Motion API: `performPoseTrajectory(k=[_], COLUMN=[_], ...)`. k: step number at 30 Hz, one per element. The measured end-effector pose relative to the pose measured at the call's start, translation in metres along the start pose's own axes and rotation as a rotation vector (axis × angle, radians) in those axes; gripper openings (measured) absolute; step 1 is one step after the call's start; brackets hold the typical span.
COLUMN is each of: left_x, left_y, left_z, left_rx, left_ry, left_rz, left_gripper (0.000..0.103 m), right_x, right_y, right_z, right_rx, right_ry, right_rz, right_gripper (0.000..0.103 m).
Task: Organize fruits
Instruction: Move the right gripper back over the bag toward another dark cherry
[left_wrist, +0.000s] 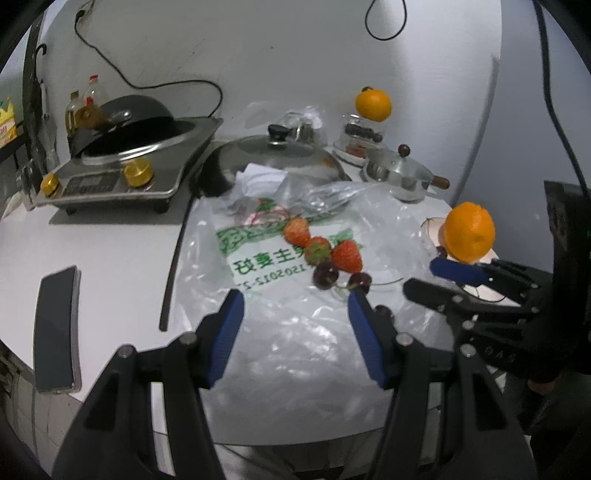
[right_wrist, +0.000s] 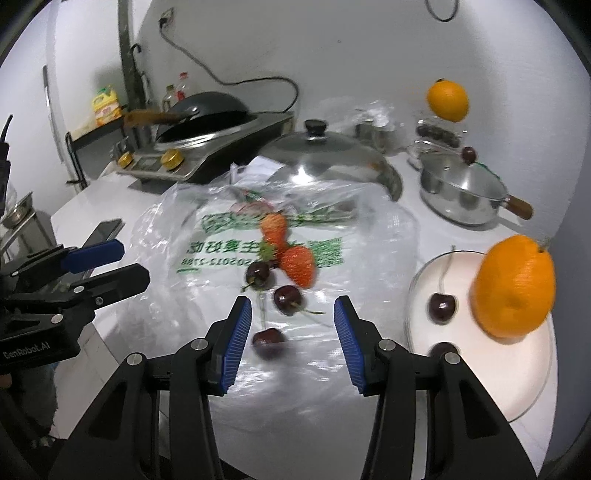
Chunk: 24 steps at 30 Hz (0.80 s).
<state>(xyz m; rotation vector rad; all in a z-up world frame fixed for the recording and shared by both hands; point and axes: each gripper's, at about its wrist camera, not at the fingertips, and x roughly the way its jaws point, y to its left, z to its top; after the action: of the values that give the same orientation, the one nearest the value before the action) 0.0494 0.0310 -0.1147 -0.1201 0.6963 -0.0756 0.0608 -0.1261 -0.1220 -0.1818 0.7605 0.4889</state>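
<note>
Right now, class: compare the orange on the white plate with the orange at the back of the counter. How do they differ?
The orange on the white plate rests on a plate beside cherries; the orange at the back sits perched on a clear container. The plate orange lies beside the grippers; the back one stands by the wall. Both are whole and unpeeled.

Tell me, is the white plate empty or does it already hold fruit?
It holds fruit. On the white plate lie an orange and two cherries, one partly hidden behind the right gripper.
</note>
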Motion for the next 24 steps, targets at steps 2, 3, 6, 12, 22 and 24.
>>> performPoseTrajectory(k=[2,3,6,12,22,24], left_x=[0.001,0.001,0.002,0.006,0.012,0.013], left_y=[0.005,0.007,0.014,0.022,0.028,0.028], left_z=[-0.003,-0.004,-0.007,-0.014,-0.017,-0.017], left_rx=[-0.006,-0.009,-0.02,-0.039,-0.048,-0.048], left_ry=[0.006,0.007,0.014,0.03,0.046,0.048], left_rz=[0.002,0.003,0.004,-0.005,-0.011,-0.012], left_gripper=[0.06,0.06,0.06,0.06,0.06,0.06], right_x=[0.008,0.012,0.021,0.036,0.054,0.057], right_y=[0.007,0.01,0.017,0.02,0.019,0.019], right_z=[0.0,-0.001,-0.002,-0.006,-0.016,-0.018], right_rx=[-0.007,-0.008,-0.013,-0.014,-0.004,-0.003], right_ry=[0.018,0.025,0.046,0.092,0.146,0.154], right_rz=[0.01,0.013,0.011,-0.008,-0.018,-0.018], right_gripper=[0.049,0.049,0.049,0.049,0.049,0.047])
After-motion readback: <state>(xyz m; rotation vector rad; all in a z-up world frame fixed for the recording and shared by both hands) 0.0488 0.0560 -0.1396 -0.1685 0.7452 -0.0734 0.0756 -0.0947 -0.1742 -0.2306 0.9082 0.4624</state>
